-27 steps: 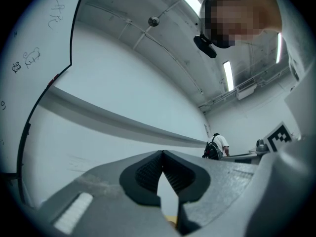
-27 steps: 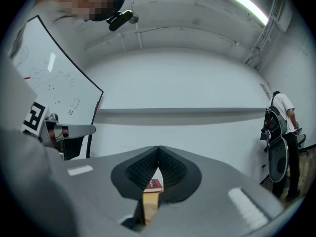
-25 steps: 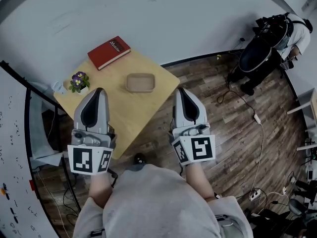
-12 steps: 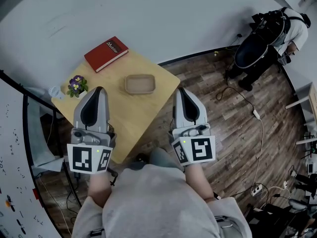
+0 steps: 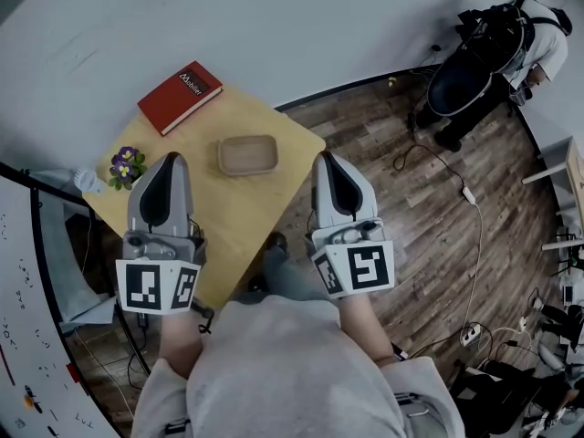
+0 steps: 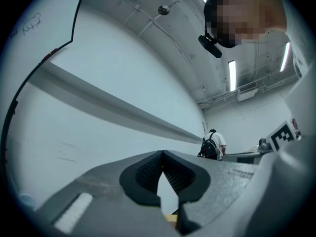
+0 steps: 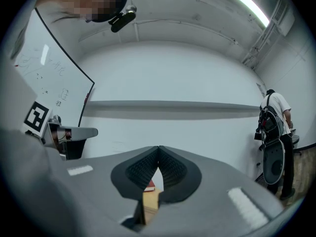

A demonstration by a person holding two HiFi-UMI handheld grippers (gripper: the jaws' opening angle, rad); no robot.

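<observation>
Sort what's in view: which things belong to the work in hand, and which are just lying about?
In hand: left gripper and right gripper, both shut and empty, near the wooden table; the shallow wooden tray, nearest them.
Lying about: red book, potted purple flowers, whiteboard, floor cables, person at the far right.

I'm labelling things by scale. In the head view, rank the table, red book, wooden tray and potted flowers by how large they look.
1. table
2. red book
3. wooden tray, somewhat smaller than the book
4. potted flowers, clearly smallest
All sit on one tabletop, so nearness hardly skews this.
</observation>
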